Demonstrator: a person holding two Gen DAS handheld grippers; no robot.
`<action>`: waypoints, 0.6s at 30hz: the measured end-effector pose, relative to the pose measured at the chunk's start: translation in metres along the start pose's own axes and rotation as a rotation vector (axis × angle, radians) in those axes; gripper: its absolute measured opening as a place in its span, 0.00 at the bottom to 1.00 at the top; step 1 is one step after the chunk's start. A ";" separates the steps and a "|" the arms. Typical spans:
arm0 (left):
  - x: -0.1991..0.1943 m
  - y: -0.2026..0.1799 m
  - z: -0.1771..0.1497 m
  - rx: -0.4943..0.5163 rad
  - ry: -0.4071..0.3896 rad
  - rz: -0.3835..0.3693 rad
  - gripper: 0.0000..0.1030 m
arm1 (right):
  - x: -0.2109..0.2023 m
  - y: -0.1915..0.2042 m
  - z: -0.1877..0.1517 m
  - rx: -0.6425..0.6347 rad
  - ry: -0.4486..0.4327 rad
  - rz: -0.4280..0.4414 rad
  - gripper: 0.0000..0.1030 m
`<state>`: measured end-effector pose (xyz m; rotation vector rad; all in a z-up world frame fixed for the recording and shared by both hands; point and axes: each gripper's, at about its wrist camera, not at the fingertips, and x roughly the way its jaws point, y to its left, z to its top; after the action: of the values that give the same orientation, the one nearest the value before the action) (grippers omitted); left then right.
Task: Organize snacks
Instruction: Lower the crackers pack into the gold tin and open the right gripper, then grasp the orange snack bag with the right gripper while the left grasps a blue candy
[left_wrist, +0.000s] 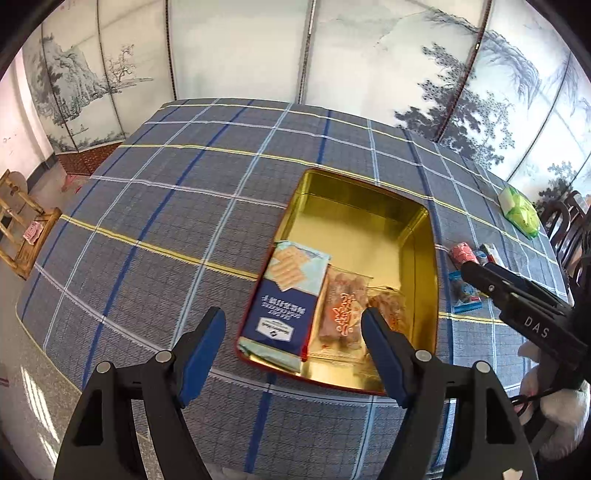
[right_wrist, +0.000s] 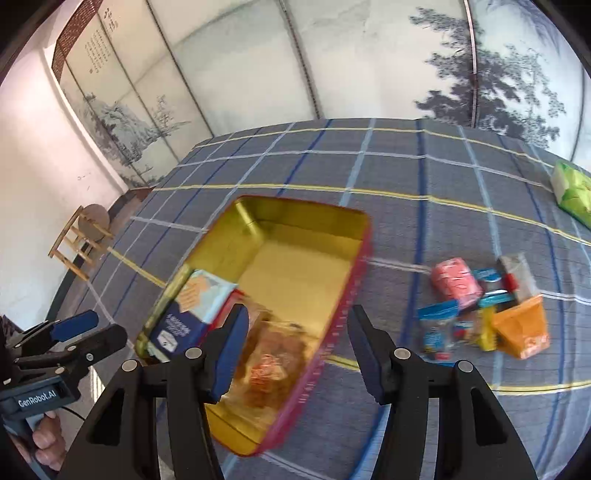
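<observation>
My left gripper (left_wrist: 293, 345) hangs spread and empty at the bottom of its frame, over the near rim of the gold tin (left_wrist: 423, 254), where the blue cracker pack (left_wrist: 286, 306) and a clear snack bag (left_wrist: 345, 310) lie against the near left side. My right gripper (right_wrist: 297, 347) is also parted, holding nothing. The tin's far half is bare, and loose snacks (right_wrist: 480, 306) cluster on the checked tablecloth (right_wrist: 406, 166) at right, clear of the tin's red edge.

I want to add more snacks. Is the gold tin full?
Not full. The gold tin holds packets only at its near end; the rest is bare.
</observation>
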<state>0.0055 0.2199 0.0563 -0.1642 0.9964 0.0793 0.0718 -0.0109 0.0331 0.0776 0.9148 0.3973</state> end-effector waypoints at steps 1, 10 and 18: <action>0.001 -0.007 0.001 0.013 0.000 -0.008 0.70 | -0.006 -0.016 -0.001 0.003 -0.011 -0.037 0.60; 0.023 -0.079 0.008 0.134 0.041 -0.089 0.71 | -0.023 -0.119 -0.021 -0.015 0.002 -0.251 0.71; 0.042 -0.143 0.010 0.237 0.057 -0.144 0.71 | 0.007 -0.146 -0.031 -0.067 0.036 -0.266 0.71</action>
<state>0.0570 0.0803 0.0404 -0.0205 1.0400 -0.1755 0.0951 -0.1463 -0.0253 -0.1120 0.9322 0.1816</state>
